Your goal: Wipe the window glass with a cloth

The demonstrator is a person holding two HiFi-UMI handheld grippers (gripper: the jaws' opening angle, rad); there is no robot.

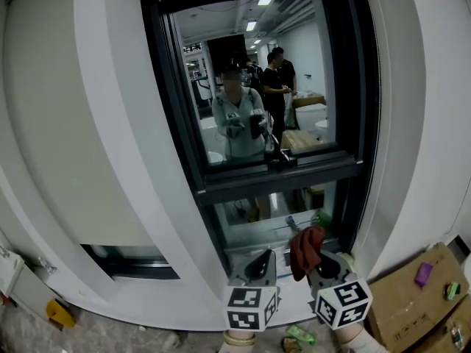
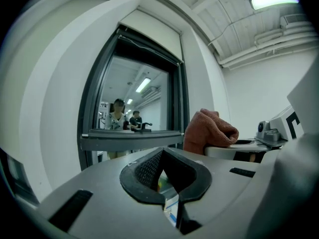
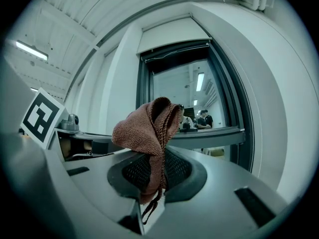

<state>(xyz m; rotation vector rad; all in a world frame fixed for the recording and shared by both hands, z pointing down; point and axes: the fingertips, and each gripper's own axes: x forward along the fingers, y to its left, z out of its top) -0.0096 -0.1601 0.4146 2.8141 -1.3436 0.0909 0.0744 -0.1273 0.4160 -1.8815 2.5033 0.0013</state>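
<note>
One reddish-brown cloth (image 1: 305,248) is clamped by its lower end in the right gripper (image 3: 152,176). Its long axis runs roughly upright and its bunched top points up at the window, just in front of the lower pane (image 1: 276,223) and low against the frame. Of the two grippers, the left gripper (image 2: 162,176) has its jaws slightly parted with nothing between them, and the window has two panes, the upper pane (image 1: 250,87) and the lower, split by one dark crossbar (image 1: 280,176).
</note>
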